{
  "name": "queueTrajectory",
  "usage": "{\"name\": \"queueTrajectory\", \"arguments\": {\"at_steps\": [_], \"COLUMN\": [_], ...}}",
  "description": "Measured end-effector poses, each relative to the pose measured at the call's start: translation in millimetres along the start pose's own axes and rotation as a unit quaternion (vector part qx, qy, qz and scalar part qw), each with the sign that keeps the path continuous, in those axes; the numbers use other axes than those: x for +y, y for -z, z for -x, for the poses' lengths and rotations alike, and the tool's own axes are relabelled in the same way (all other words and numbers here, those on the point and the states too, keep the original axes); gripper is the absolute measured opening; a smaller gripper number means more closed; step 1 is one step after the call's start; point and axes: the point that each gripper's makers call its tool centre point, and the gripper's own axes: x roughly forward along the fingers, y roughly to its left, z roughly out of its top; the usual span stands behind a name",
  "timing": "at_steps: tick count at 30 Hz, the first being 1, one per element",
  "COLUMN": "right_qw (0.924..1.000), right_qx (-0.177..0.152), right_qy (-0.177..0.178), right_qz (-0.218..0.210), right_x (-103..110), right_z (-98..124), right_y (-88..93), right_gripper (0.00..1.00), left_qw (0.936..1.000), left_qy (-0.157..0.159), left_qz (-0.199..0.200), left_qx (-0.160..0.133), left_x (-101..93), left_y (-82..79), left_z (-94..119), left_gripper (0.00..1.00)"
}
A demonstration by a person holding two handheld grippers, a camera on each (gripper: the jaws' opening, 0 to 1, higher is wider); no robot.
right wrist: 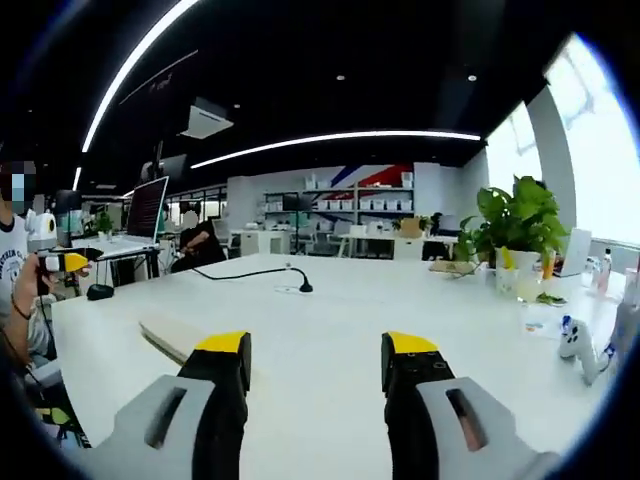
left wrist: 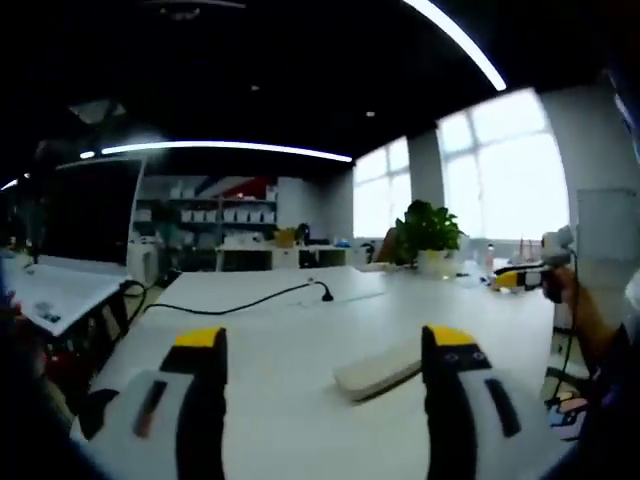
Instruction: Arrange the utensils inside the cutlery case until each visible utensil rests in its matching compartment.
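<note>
Lying between wide-open left hand-held gripper (left wrist: 325, 345) jaws, cutlery case (left wrist: 380, 371), white table (left wrist: 280, 330)

A long white table (right wrist: 330, 330) stretches ahead of the right gripper's jaws. On it lie a flat beige cutlery case (right wrist: 172, 338) beyond the left jaw, a black cable (right wrist: 250, 273) farther ahead, and a potted plant (right wrist: 517, 232) far right.
</note>
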Motion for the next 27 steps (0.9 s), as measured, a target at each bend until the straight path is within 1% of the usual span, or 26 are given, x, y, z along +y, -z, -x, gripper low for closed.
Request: {"name": "queueTrajectory", "arguments": {"at_steps": [2,3,4,5,6,8,9,11,13,15,16,19,21,23,24,26,27], "right_qw": [0.9999,0.9998,0.9995,0.9993,0.9992,0.9985,0.9981,0.9979,0.998,0.998,0.9983,0.9986,0.9986,0.9986,0.9988,0.999,0.999], "right_qx": [-0.009,-0.017,-0.029,-0.036,-0.037,-0.045,-0.052,-0.058,-0.055,-0.052,-0.048,-0.045,-0.046,-0.044,-0.036,-0.03,-0.029], "right_qy": [0.004,0.003,0.006,0.008,0.012,0.022,0.025,0.026,0.026,0.029,0.026,0.021,0.021,0.024,0.025,0.029,0.032], "right_qz": [0.007,0.005,-0.002,0.002,0.008,0.023,0.023,0.017,0.016,0.02,0.022,0.017,0.015,0.017,0.02,0.014,0.014], "right_x": [-1.9,-2.6,-4.2,-5.0,-6.0,-8.0,-8.4,-9.9,-8.7,-8.1,-7.3,-6.9,-6.7,-7.6,-8.0,-9.0,-10.1], "right_z": [9.7,15.1,19.8,25.5,29.5,36.3,38.7,42.1,43.4,45.1,45.2,46.0,46.4,47.0,46.8,46.1,46.2], "right_y": [-7.5,-12.3,-18.2,-21.7,-23.6,-28.3,-31.3,-33.9,-33.0,-31.4,-29.9,-28.5,-28.6,-27.8,-25.7,-23.1,-22.5], "right_gripper": [0.56,0.56,0.57,0.57,0.57,0.6,0.61,0.62,0.63,0.65,0.65,0.66,0.68,0.7,0.76,0.91,0.95], "left_qw": [1.0,0.9992,0.9977,0.9968,0.9966,0.9969,0.9973,0.9976,0.9979,0.9991,0.9994,0.9996,0.9996,0.9998,0.9998,0.9999,0.9999], "left_qy": [0.0,0.009,0.013,0.022,0.026,0.006,0.008,0.024,0.025,0.024,0.023,0.024,0.024,0.02,0.018,0.009,0.006], "left_qz": [0.003,0.019,0.04,0.055,0.06,0.053,0.047,0.049,0.043,0.019,0.014,0.01,0.006,0.001,-0.001,-0.009,-0.01], "left_qx": [-0.005,-0.035,-0.053,-0.053,-0.05,-0.058,-0.056,-0.043,-0.042,-0.028,-0.023,-0.011,-0.011,-0.002,0.0,-0.003,-0.004], "left_x": [-0.2,-4.5,-6.4,-8.9,-8.9,-4.4,-6.3,-13.2,-16.9,-18.1,-19.4,-22.4,-24.1,-23.9,-23.3,-20.1,-19.0], "left_y": [-2.4,-11.8,-17.3,-18.4,-18.7,-21.4,-20.7,-16.1,-14.7,-11.2,-10.2,-8.2,-9.1,-8.5,-8.5,-10.6,-11.2], "left_z": [1.9,2.1,4.1,6.3,8.3,10.5,10.1,10.1,9.5,9.7,9.9,11.0,12.3,14.5,15.3,17.6,18.1], "left_gripper": [0.94,0.99,0.99,1.0,1.0,1.0,1.0,1.0,1.0,1.0,1.0,1.0,1.0,1.0,1.0,1.0,1.0]}}
